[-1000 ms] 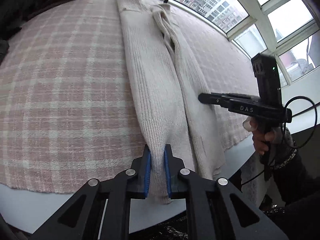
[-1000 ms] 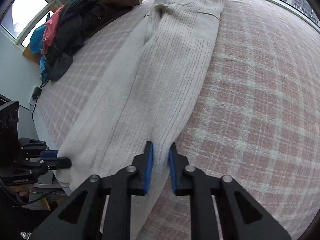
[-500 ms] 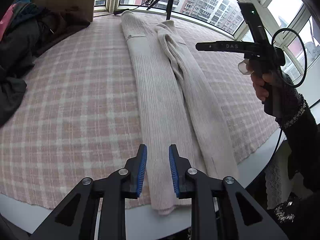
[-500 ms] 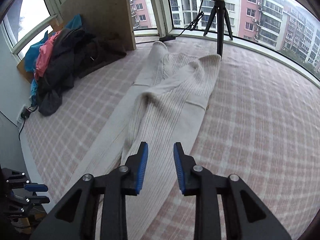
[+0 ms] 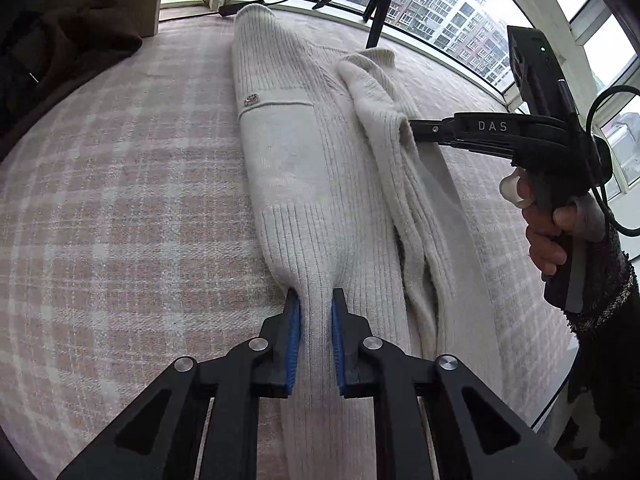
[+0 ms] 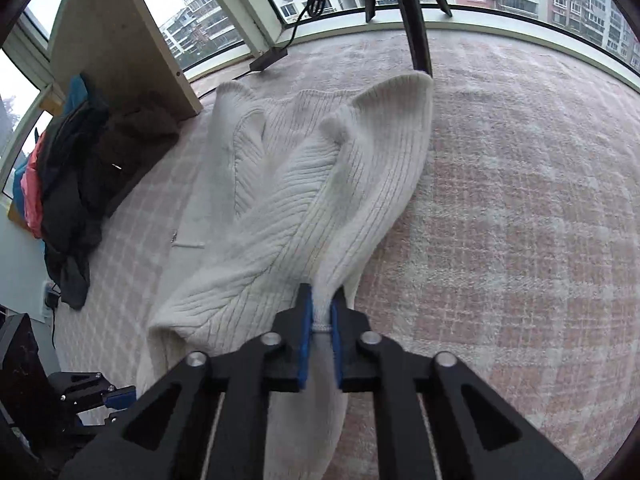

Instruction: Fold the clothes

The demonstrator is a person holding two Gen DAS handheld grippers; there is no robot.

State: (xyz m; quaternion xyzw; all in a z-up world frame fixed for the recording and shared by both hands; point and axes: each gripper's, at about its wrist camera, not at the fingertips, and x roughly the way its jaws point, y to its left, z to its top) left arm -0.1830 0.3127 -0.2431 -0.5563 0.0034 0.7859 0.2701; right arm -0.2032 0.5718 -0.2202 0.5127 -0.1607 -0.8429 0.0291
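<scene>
A cream ribbed knit cardigan (image 5: 304,184) lies lengthwise on the pink plaid cover (image 5: 120,220), folded narrow, with a pocket and small button. My left gripper (image 5: 314,312) is shut on the cardigan's left body panel near its lower half. My right gripper (image 6: 320,304) is shut on the right edge of the cardigan (image 6: 312,200) and lifts a ridge of knit; in the left wrist view the right gripper (image 5: 412,134) pinches the folded sleeve side. The left gripper (image 6: 120,394) shows low at the left in the right wrist view.
A pile of dark, pink and blue clothes (image 6: 68,184) lies at the far left by a wooden board (image 6: 120,40). A tripod (image 6: 416,20) stands at the window end. The cover's edge (image 5: 560,360) drops off at the right.
Both grippers let go of the lower hem, moved up along the cardigan with jaws open, and have closed on the knit higher up, the right one lifting its edge.
</scene>
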